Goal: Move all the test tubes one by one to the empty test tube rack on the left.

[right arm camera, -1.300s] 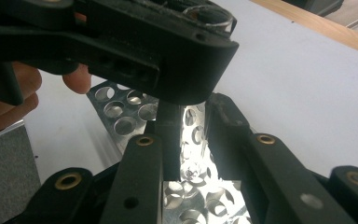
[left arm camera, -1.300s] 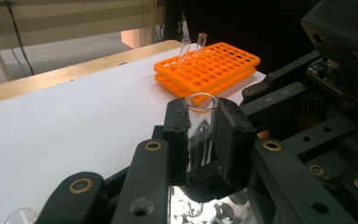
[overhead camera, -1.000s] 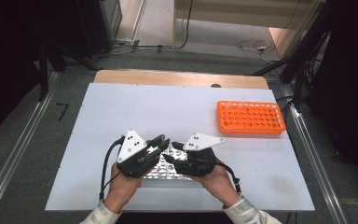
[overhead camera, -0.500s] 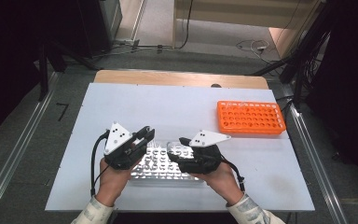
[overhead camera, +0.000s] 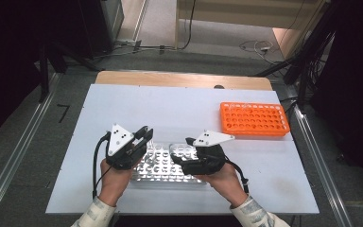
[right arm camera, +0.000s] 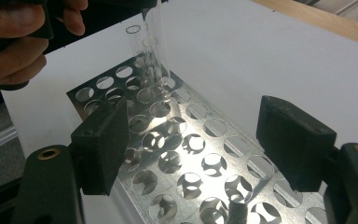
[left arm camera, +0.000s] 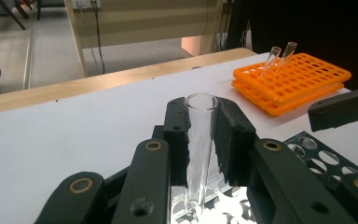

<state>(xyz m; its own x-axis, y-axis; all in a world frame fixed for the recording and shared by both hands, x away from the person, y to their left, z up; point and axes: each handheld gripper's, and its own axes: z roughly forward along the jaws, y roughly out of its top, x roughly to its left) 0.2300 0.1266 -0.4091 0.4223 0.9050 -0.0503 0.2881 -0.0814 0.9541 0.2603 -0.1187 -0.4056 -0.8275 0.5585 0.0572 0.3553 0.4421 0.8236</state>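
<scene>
table (overhead camera: 123, 104) white, near edge cut off | metal rack (overhead camera: 163, 165) near centre, partly hidden under both grippers | orange rack (overhead camera: 254, 119) far right, two tubes hard to make out | right gripper (overhead camera: 182, 150) jaws spread wide, holding nothing, over metal rack | left gripper (left arm camera: 200, 135) clenched on glass tube (left arm camera: 199, 140), upright, lower end above rack holes, tip blurred

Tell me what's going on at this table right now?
A person works with a hand-held gripper in each hand. The left hand-held gripper is shut on a clear glass test tube, held upright with its lower end at the holes of the metal rack. The right hand-held gripper hangs open over that rack, holding nothing. Across the white table sits an orange rack with two tubes already in it.
</scene>
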